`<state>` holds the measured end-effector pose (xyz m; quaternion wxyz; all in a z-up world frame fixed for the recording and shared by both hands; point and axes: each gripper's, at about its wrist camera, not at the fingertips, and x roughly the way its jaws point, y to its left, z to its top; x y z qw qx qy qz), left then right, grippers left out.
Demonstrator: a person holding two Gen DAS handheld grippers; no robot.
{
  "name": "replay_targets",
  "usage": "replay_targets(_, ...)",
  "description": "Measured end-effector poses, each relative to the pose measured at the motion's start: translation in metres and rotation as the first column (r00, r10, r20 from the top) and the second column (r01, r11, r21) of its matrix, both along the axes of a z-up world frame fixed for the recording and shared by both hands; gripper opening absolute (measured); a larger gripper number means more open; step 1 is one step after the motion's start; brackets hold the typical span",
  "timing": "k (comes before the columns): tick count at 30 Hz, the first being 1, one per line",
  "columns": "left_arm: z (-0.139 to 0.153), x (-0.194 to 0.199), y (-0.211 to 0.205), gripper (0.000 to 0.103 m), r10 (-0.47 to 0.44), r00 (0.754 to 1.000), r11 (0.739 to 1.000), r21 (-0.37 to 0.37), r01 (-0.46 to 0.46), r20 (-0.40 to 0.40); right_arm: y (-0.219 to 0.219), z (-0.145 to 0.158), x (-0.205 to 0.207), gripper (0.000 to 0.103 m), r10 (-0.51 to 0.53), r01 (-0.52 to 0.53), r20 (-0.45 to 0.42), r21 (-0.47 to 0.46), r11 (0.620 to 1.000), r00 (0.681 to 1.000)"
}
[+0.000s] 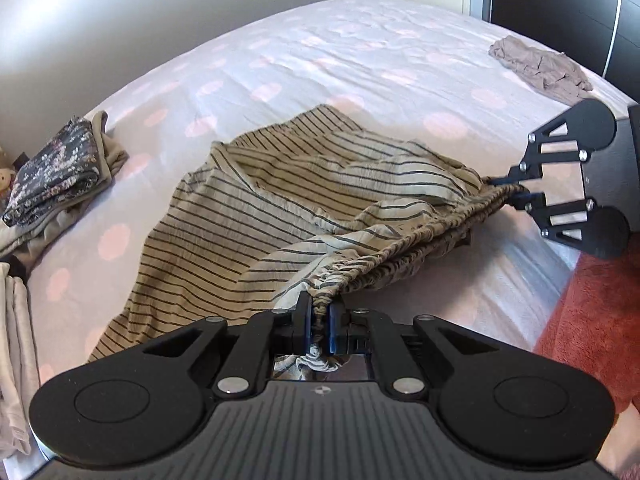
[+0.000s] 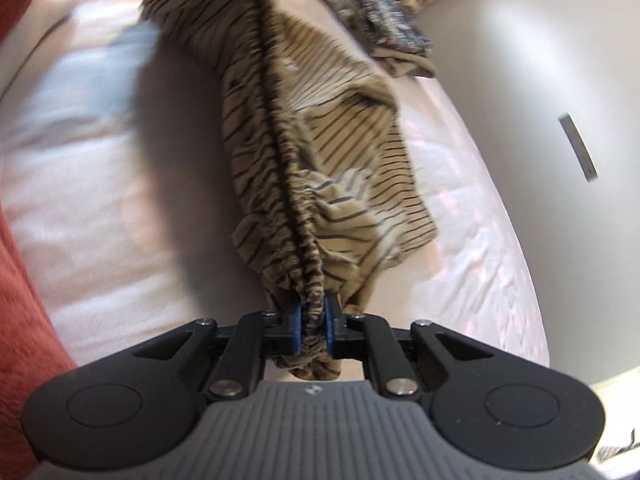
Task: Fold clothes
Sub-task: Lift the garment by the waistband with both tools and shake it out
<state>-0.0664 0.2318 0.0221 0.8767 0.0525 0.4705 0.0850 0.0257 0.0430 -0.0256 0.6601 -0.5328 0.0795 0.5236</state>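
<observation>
A beige garment with thin dark stripes (image 1: pixel 248 216) lies partly spread on the bed (image 1: pixel 320 60), its gathered elastic band stretched taut between both grippers. My left gripper (image 1: pixel 319 318) is shut on one end of the band, cloth bunched between its blue pads. My right gripper (image 1: pixel 505 191) enters from the right edge of the left wrist view and pinches the band's other end. In the right wrist view that gripper (image 2: pixel 312 326) is shut on the band, and the striped garment (image 2: pixel 320 152) hangs away from it, lifted off the bed (image 2: pixel 100 200).
A folded dark floral garment (image 1: pixel 60 172) on beige cloth sits at the bed's left edge, also seen as floral cloth (image 2: pixel 388 28). A crumpled mauve garment (image 1: pixel 540 66) lies far right. White cloth (image 1: pixel 16 340) hangs at the left. A red rug (image 1: pixel 592 320) covers the floor.
</observation>
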Motion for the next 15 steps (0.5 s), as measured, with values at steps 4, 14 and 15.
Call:
replay_targets(4,0.023,-0.008,0.0,0.006,-0.023,1.0,0.999,0.039,0.022,0.019,0.004,0.036,0.0,0.012,-0.033,0.031,0.026,0.073,0.997,0.999)
replay_targets(14,0.151,-0.02,-0.005,0.006,-0.098,0.984,0.98,0.186,0.07,0.15,0.006,0.182,0.003,0.011,-0.14,0.071,0.171,0.359,0.931,0.975)
replay_targets(15,0.168,-0.021,-0.006,0.006,-0.11,0.98,0.977,0.198,0.075,0.167,0.004,0.199,0.002,0.011,-0.147,0.066,0.183,0.387,0.92,0.972)
